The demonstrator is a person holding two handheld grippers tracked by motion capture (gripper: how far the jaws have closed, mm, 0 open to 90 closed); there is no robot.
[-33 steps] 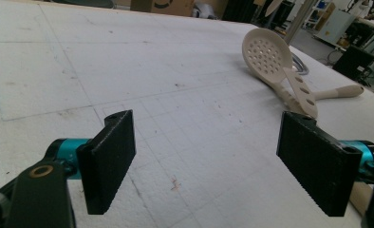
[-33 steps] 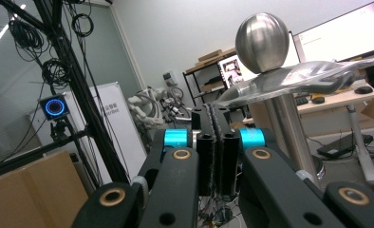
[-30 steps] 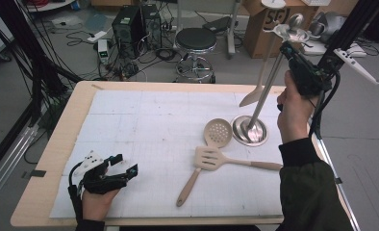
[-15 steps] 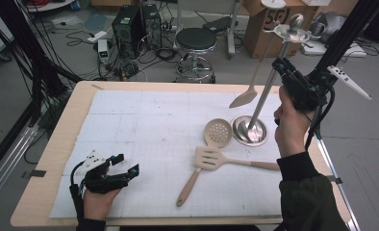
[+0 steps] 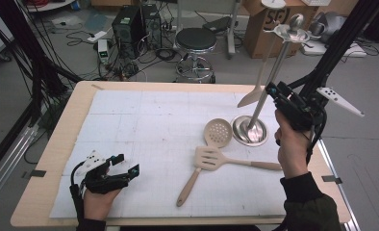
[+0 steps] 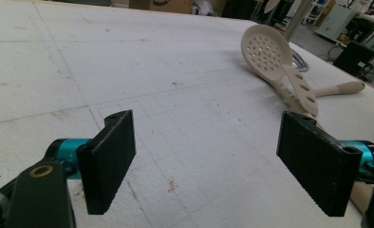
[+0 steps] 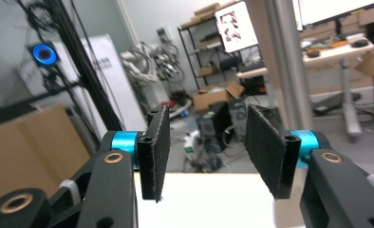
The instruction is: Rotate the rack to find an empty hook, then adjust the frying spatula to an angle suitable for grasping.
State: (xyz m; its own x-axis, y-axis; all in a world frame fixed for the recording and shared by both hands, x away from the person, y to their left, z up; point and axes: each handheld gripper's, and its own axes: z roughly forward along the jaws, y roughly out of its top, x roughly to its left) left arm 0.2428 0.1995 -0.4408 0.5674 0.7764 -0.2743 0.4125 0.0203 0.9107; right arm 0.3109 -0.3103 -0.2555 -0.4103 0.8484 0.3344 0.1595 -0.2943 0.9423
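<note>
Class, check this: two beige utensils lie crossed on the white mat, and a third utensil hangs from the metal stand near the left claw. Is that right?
Not quite. The hanging utensil and the metal stand are near the right claw, as the high view shows. The left claw rests at the mat's near corner.

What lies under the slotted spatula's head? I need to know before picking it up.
The handle of the perforated spoon passes beneath the slotted spatula, crossing it. The stretch of handle directly under the head is hidden.
</note>
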